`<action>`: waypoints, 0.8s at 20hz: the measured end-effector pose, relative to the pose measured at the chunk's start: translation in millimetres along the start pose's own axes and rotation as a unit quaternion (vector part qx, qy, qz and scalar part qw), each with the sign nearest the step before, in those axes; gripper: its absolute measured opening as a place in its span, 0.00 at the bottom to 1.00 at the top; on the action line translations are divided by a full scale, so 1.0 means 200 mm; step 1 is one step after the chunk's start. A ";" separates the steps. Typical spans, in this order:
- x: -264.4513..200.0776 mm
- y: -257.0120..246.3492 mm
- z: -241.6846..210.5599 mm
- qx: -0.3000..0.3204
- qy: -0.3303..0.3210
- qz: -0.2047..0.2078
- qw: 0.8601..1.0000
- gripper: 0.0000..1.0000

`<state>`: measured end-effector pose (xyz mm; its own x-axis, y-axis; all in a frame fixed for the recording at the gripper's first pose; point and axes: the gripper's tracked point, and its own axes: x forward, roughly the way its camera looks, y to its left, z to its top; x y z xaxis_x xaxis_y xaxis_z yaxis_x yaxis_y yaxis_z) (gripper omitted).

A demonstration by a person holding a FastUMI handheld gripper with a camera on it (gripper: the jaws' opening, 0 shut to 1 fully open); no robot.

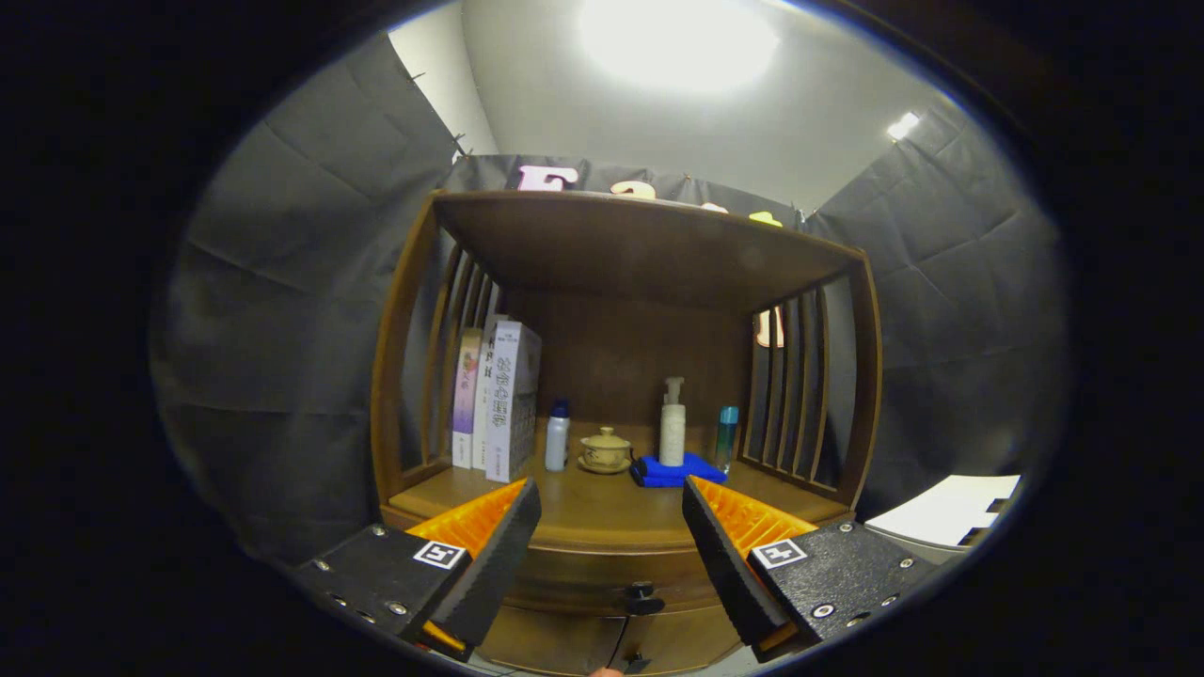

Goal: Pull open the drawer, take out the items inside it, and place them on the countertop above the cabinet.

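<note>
- Low centre of frame, the knob (641, 596) sits between the spread fingers of the gripper (611, 536), nothing pinched.
- Drop lower, centre, pull the drawer (602, 575) straight.

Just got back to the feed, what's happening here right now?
The tongs are open and hold nothing, facing a wooden cabinet. The drawer under the countertop is shut; its dark knob sits between the fingertips, slightly below. On the countertop stand books, bottles, a lidded cup and a blue cloth.
</note>
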<state>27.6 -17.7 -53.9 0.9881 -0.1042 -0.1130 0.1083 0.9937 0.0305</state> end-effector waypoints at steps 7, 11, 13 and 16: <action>0.15 -0.11 -0.37 0.017 0.060 -0.018 0.998 0.95; 0.19 -0.12 -0.55 0.031 0.088 -0.016 0.996 0.95; 0.21 -0.13 -0.62 0.033 0.099 -0.019 0.994 0.95; 0.22 -0.14 -0.70 0.026 0.118 -0.023 0.992 0.93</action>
<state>51.8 -45.0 -198.5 0.9294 -0.1300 -0.3455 0.1636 0.9840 0.0700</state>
